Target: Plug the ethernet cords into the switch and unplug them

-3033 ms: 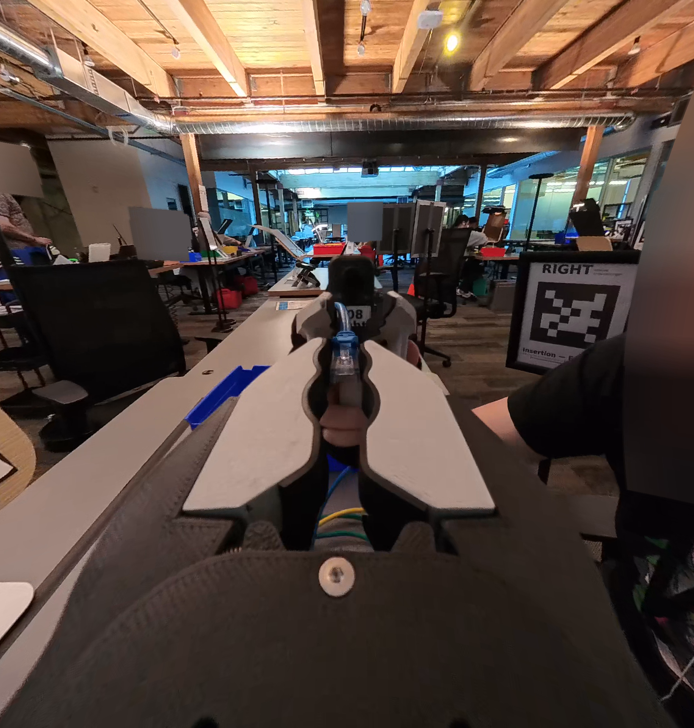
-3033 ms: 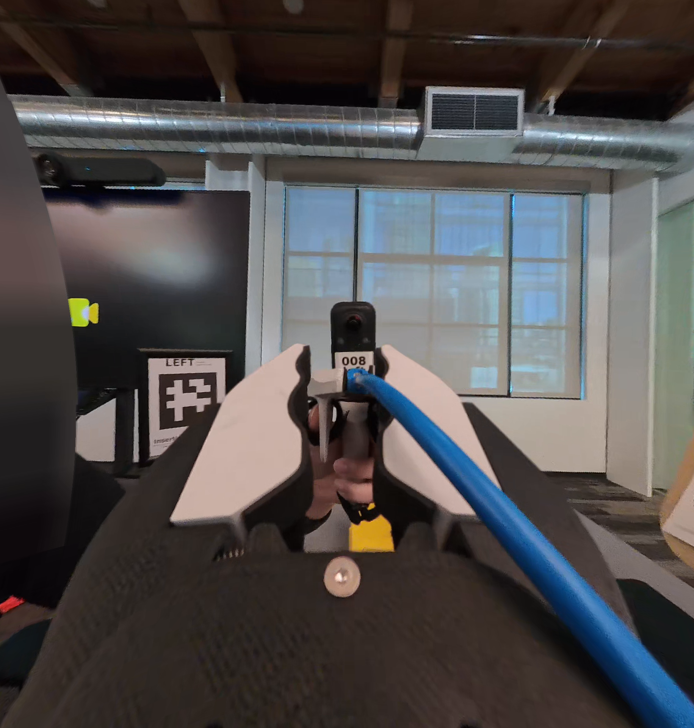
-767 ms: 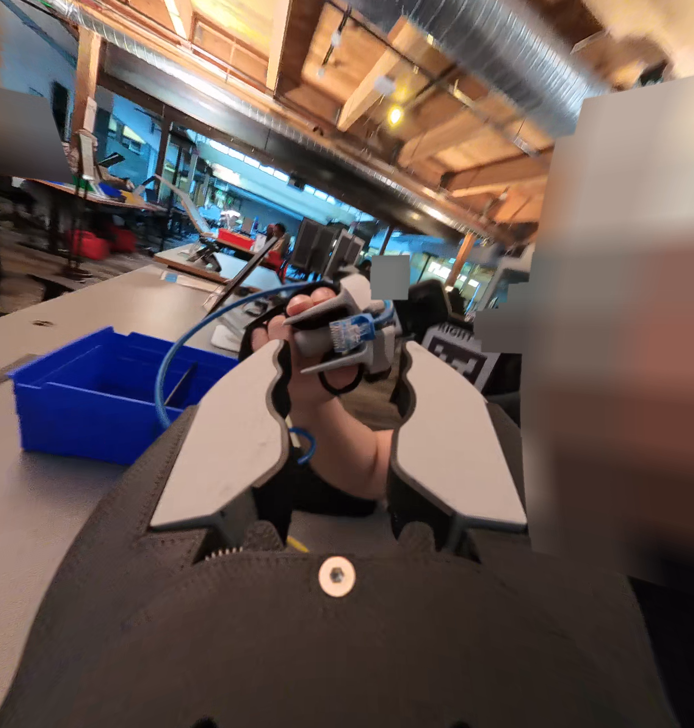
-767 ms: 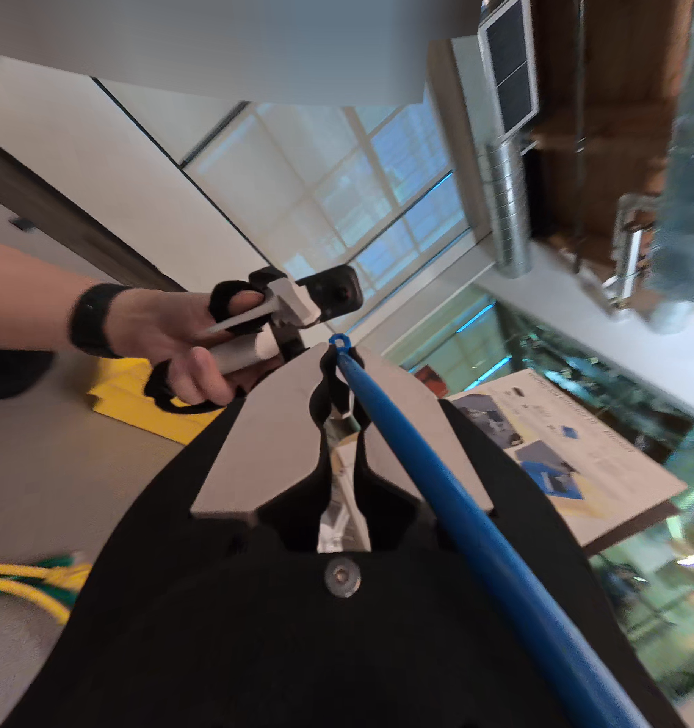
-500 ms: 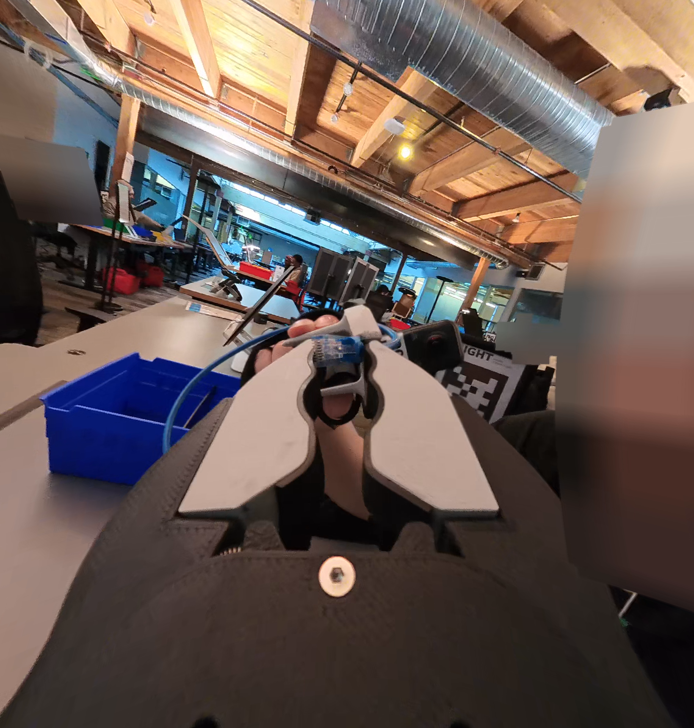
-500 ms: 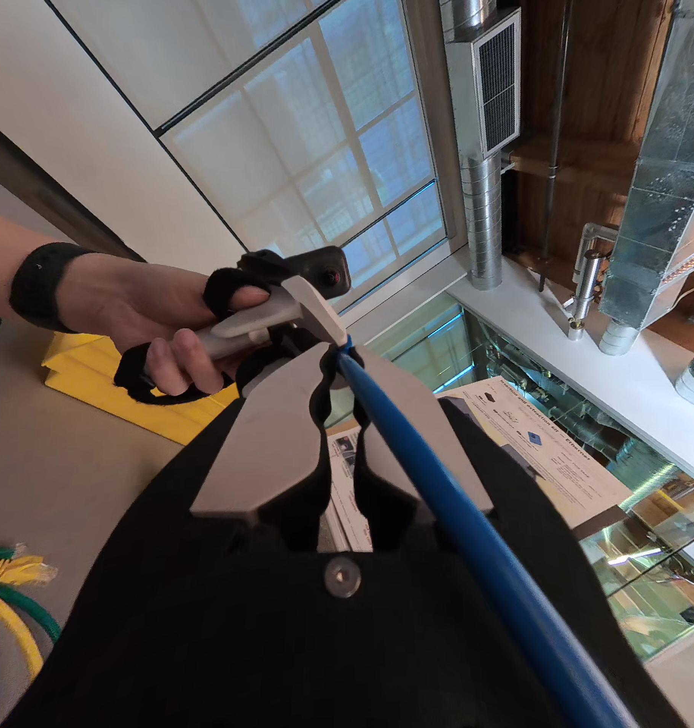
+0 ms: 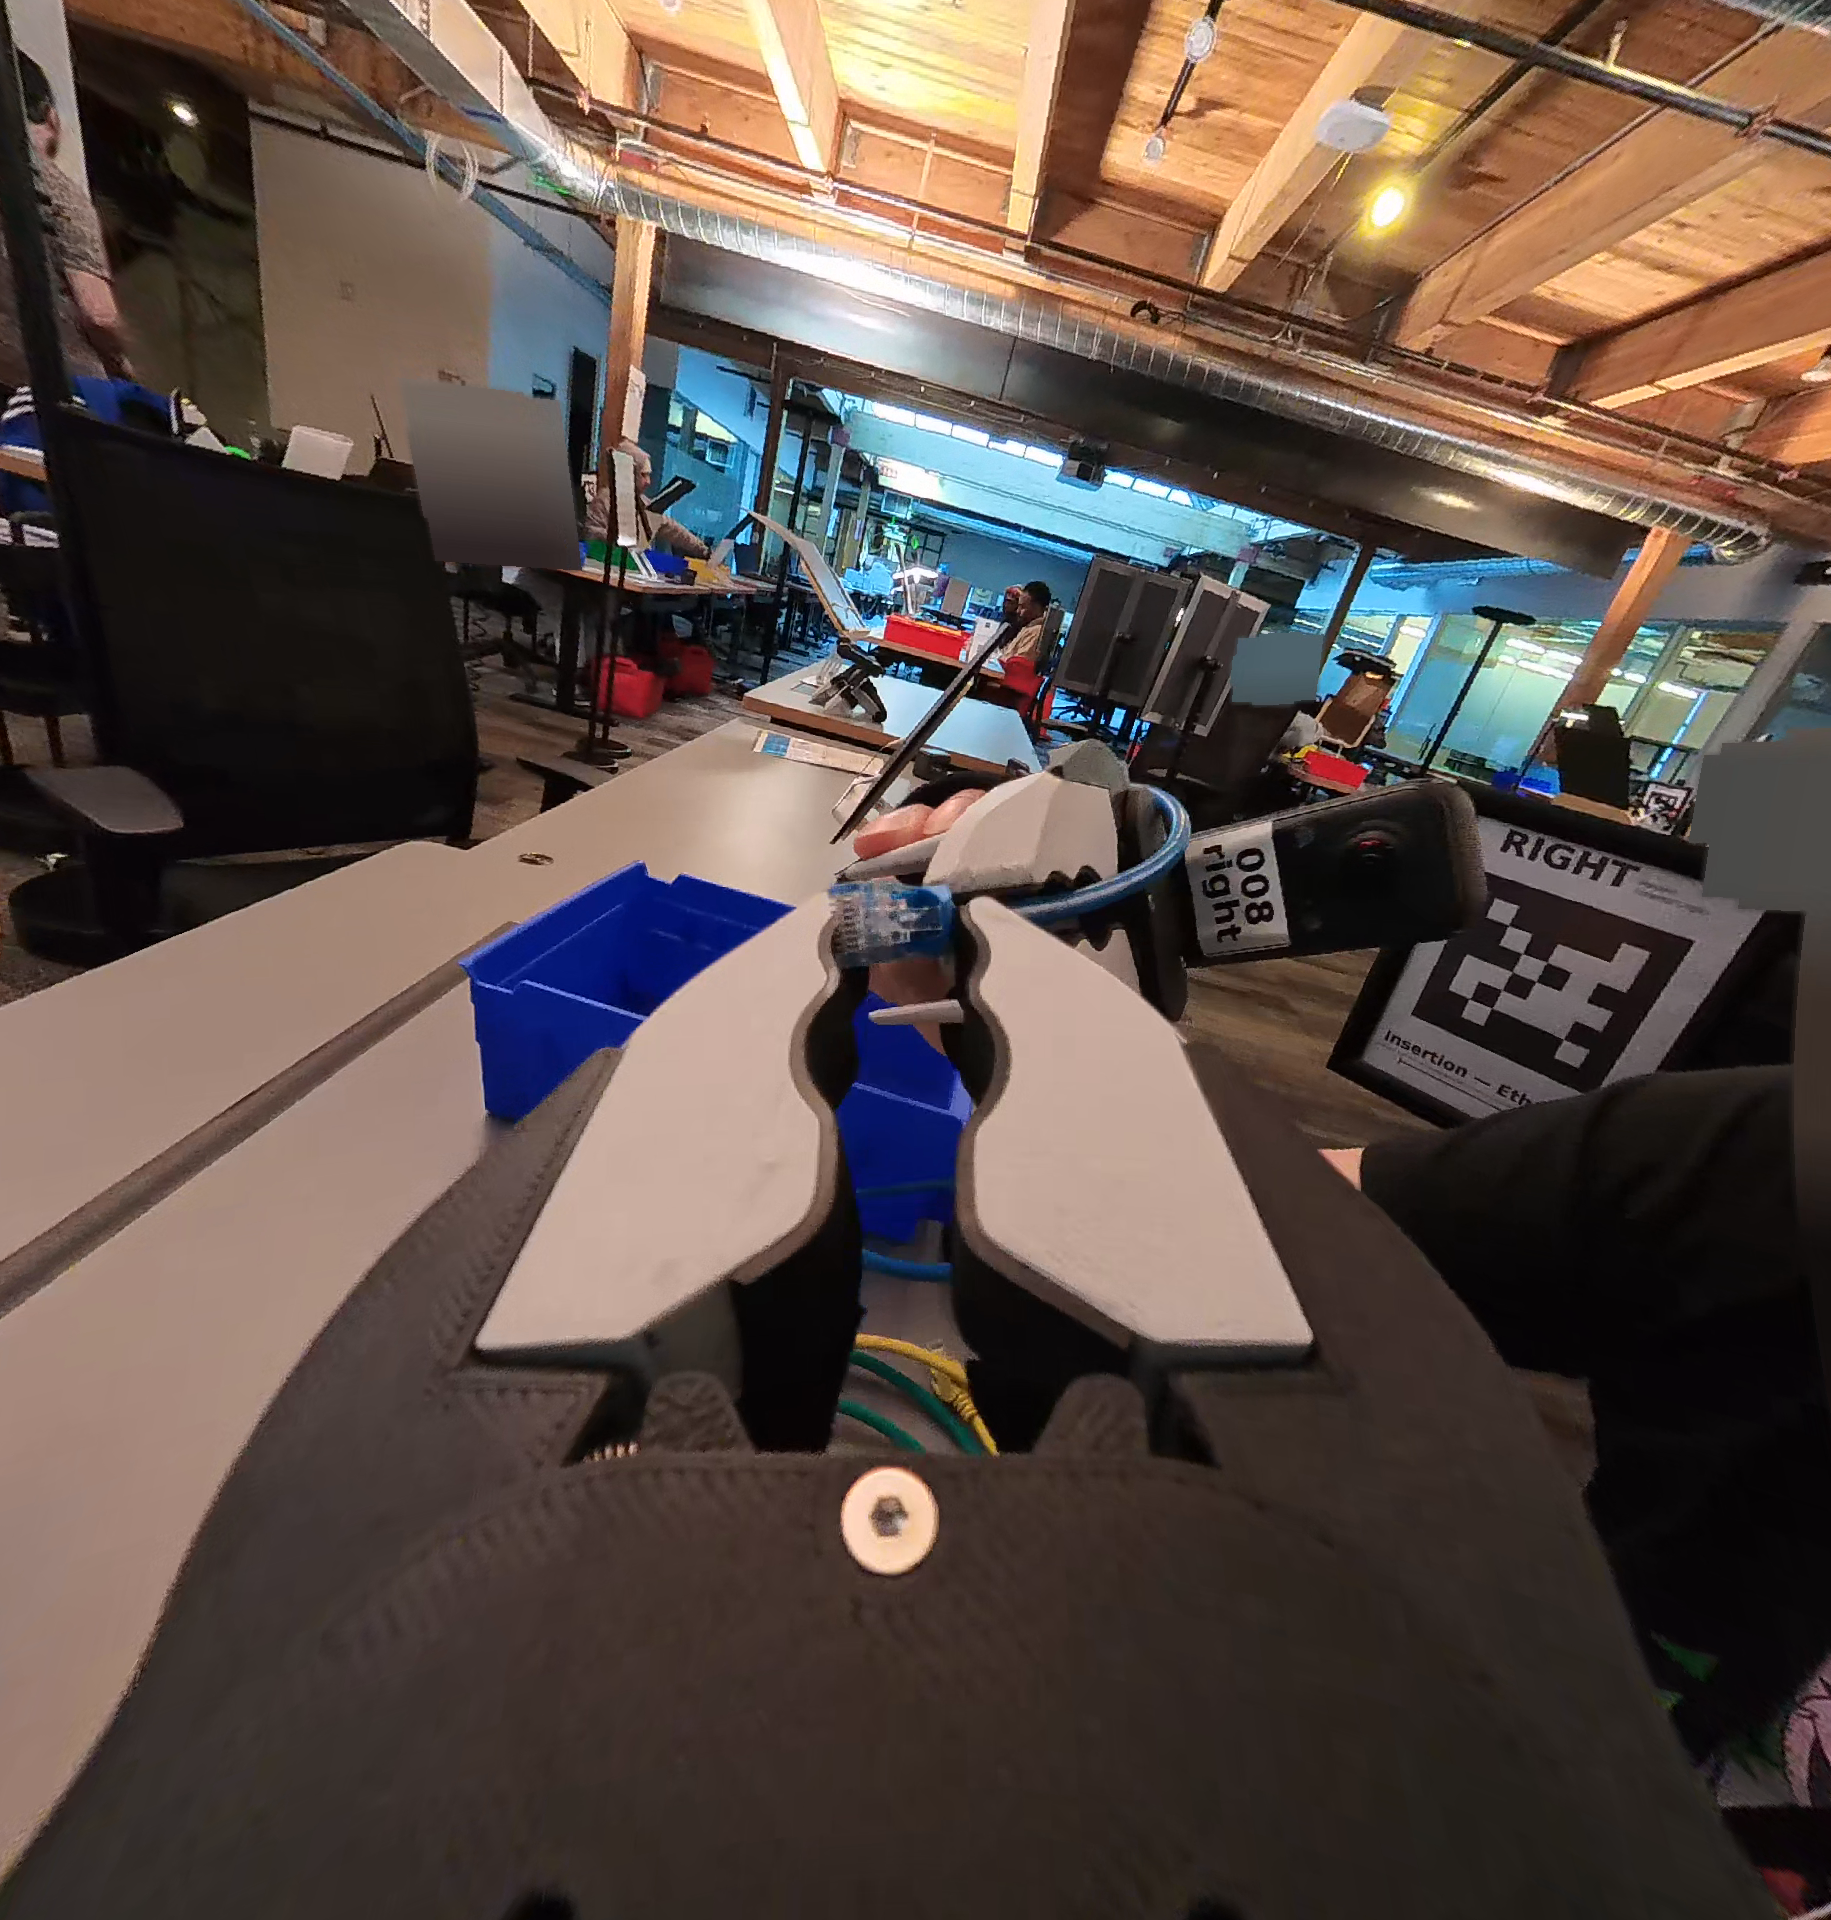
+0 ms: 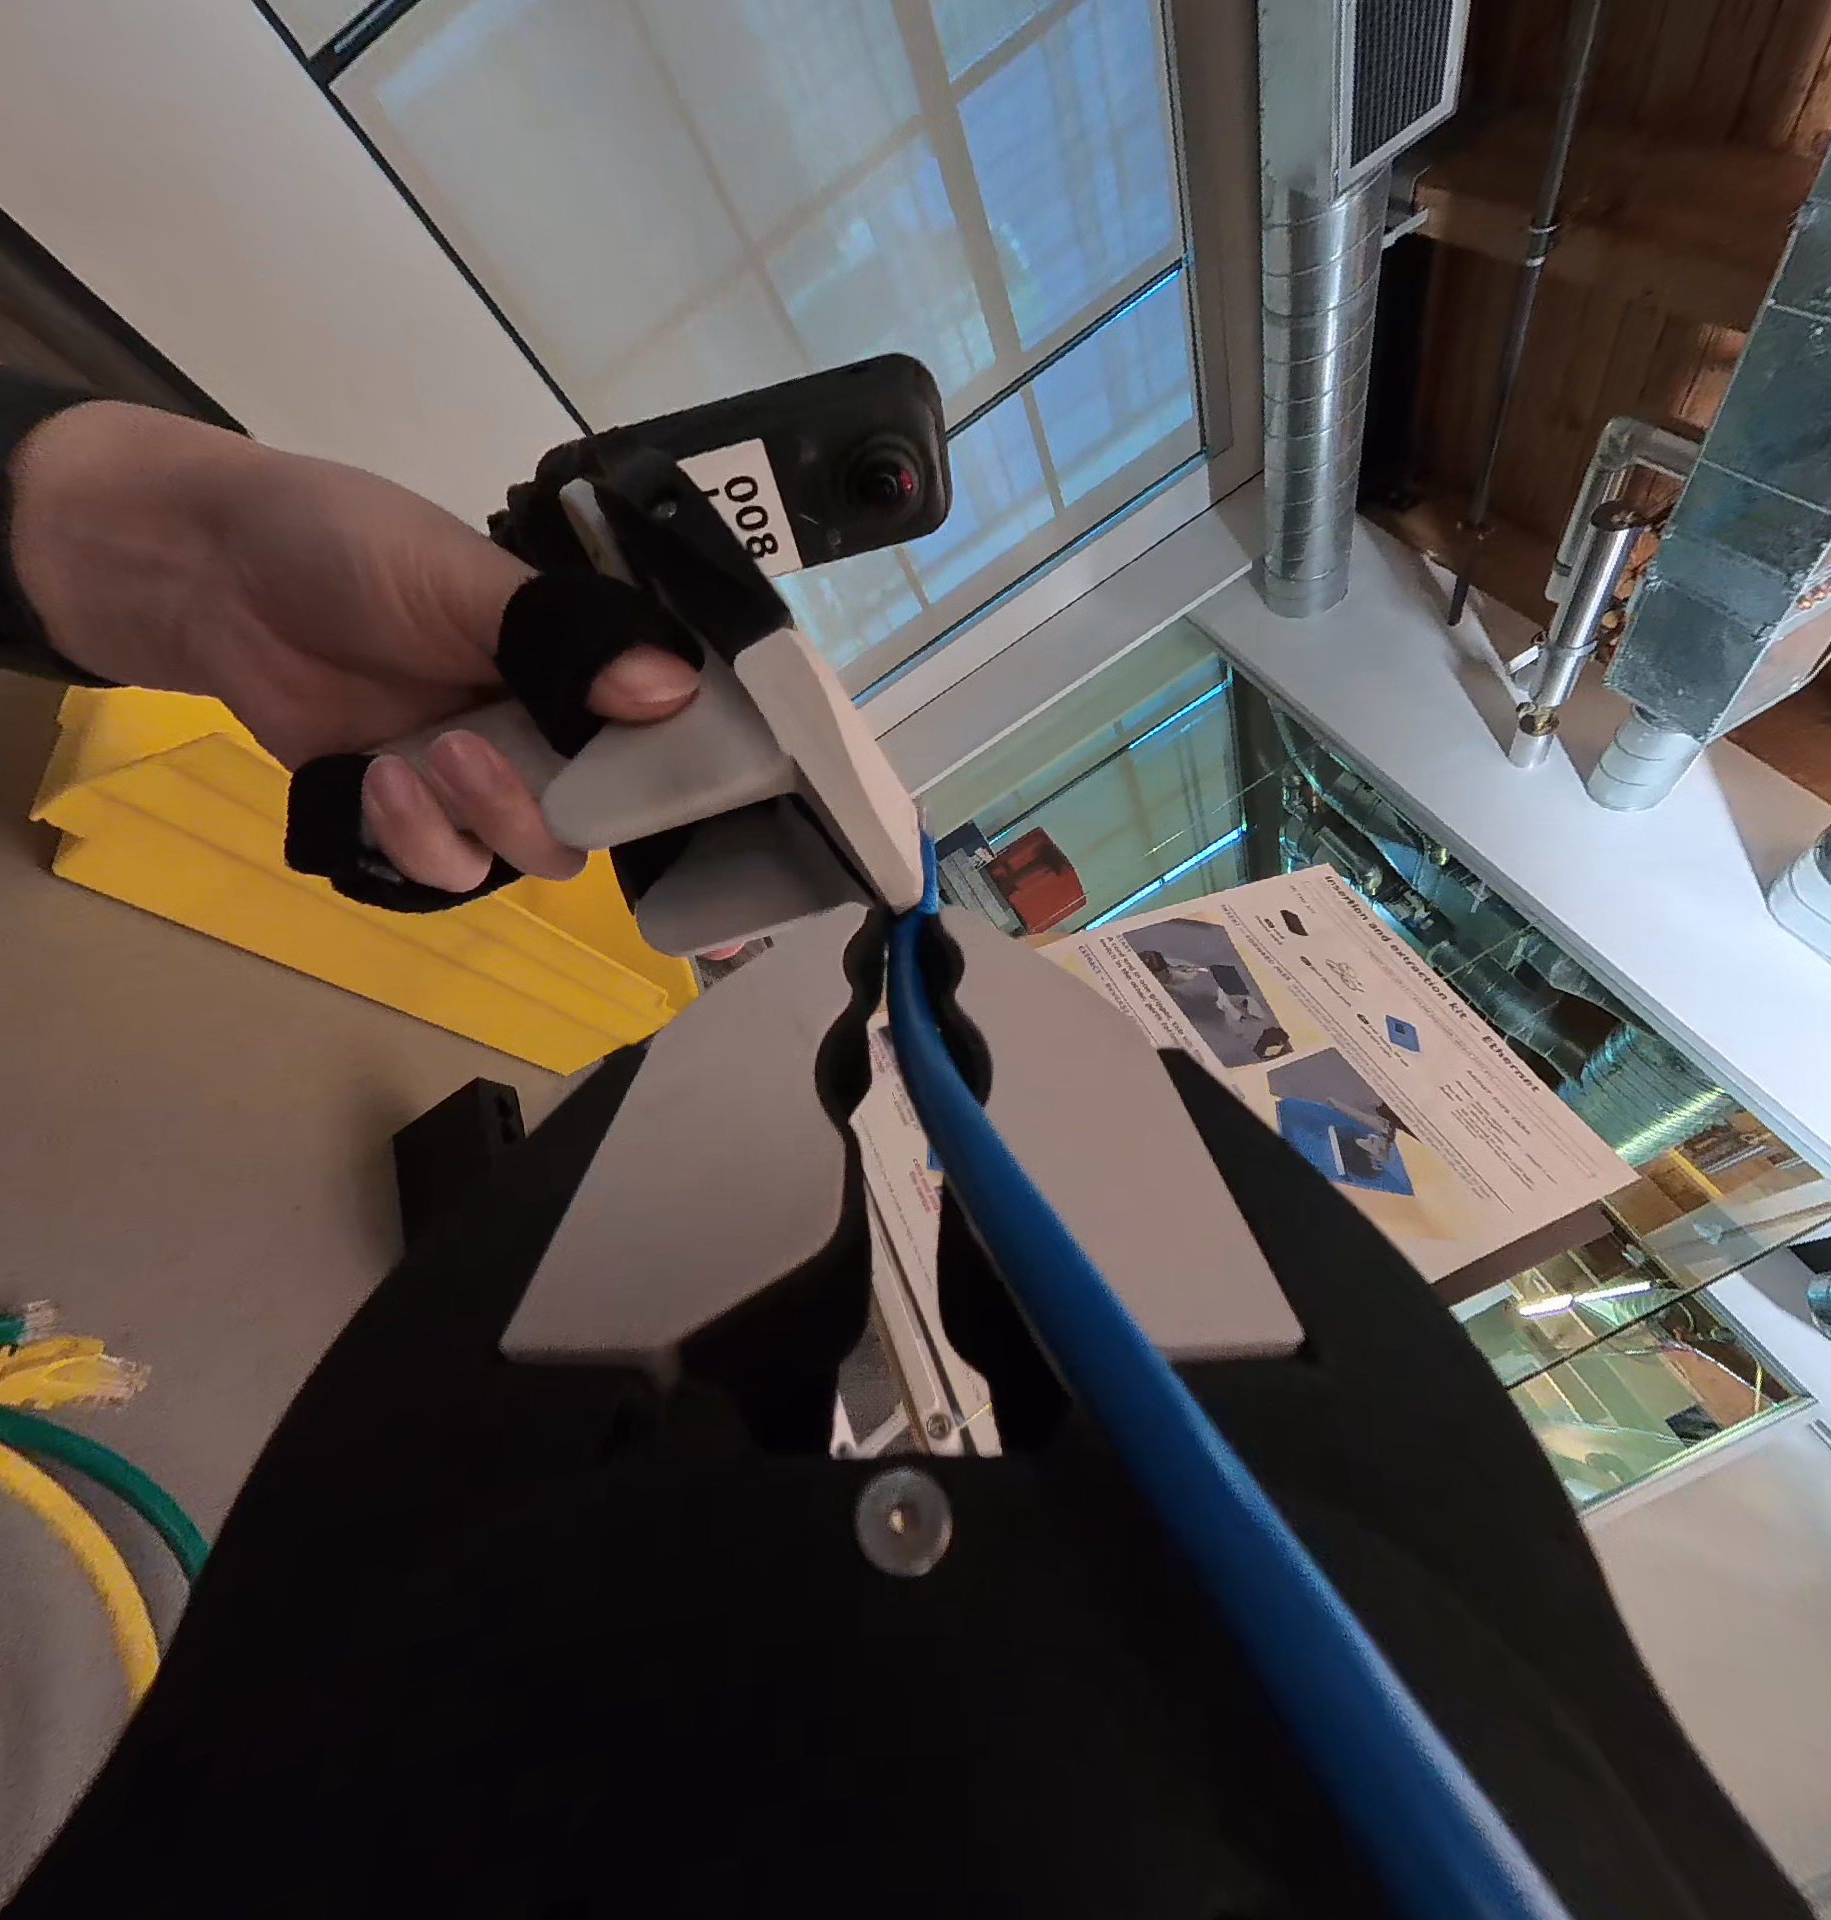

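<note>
A blue ethernet cord runs between my two grippers, held up above the table. In the left wrist view my left gripper (image 7: 906,920) is shut on the cord's clear blue plug (image 7: 885,923), which lies sideways between the fingertips. The right gripper (image 7: 1036,831) shows just behind it, with the cord (image 7: 1150,873) looping out of it. In the right wrist view my right gripper (image 8: 906,940) is shut on the blue cord (image 8: 1046,1247) just behind the plug. The left gripper (image 8: 895,883) meets it tip to tip from the upper left. I see no switch that I can tell for sure.
A blue bin (image 7: 578,987) stands on the grey table (image 7: 215,1039) ahead left. Yellow and green cords (image 8: 49,1382) lie on the table, also below the left fingers (image 7: 911,1392). A yellow bin (image 8: 319,883), a black block (image 8: 464,1132), an instruction sheet (image 8: 1358,1039) and a marker sign (image 7: 1545,987) stand nearby. Less than 4 cm separates the two grippers' tips. Left tips and right tips are each some 30 cm from the black block (image 8: 464,1132).
My left gripper was open 0.8 s ago, then shut on the plug. Both grippers have tilted since. The plug now lies sideways, and the right gripper has kept hold of the cord.
</note>
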Demonstrator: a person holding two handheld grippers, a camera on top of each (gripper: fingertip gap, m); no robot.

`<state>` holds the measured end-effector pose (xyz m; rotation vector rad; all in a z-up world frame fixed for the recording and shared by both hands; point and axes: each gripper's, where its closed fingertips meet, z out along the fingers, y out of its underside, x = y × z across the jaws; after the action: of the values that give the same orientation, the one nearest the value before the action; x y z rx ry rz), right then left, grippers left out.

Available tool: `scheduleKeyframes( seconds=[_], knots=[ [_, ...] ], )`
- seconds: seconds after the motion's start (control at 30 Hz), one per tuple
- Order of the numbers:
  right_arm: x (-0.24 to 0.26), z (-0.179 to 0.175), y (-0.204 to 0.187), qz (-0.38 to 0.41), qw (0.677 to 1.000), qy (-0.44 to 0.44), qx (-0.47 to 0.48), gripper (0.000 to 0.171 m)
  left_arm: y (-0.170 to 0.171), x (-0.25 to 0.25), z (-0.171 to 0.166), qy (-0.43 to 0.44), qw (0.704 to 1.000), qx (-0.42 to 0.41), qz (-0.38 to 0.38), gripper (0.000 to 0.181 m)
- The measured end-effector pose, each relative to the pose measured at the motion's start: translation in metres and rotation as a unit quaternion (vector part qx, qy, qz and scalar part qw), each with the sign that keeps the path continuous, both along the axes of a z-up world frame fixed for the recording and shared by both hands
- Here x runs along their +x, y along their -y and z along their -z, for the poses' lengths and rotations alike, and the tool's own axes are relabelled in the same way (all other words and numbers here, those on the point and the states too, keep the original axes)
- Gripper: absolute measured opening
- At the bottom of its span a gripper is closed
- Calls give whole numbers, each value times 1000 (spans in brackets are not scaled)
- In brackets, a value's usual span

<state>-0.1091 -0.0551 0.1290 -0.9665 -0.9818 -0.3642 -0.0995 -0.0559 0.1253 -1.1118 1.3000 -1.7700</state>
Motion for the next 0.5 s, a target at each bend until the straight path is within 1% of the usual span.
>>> scheduleKeyframes(
  seconds=[0.27,0.5],
  knots=[
    [1,3,-3,18,1000,20,17,7,-2,1,3,-10,1000,4,-8,14],
    [1,3,-2,10,1000,6,7,7,-2,1,3,-12,1000,7,-7,14]
  ],
)
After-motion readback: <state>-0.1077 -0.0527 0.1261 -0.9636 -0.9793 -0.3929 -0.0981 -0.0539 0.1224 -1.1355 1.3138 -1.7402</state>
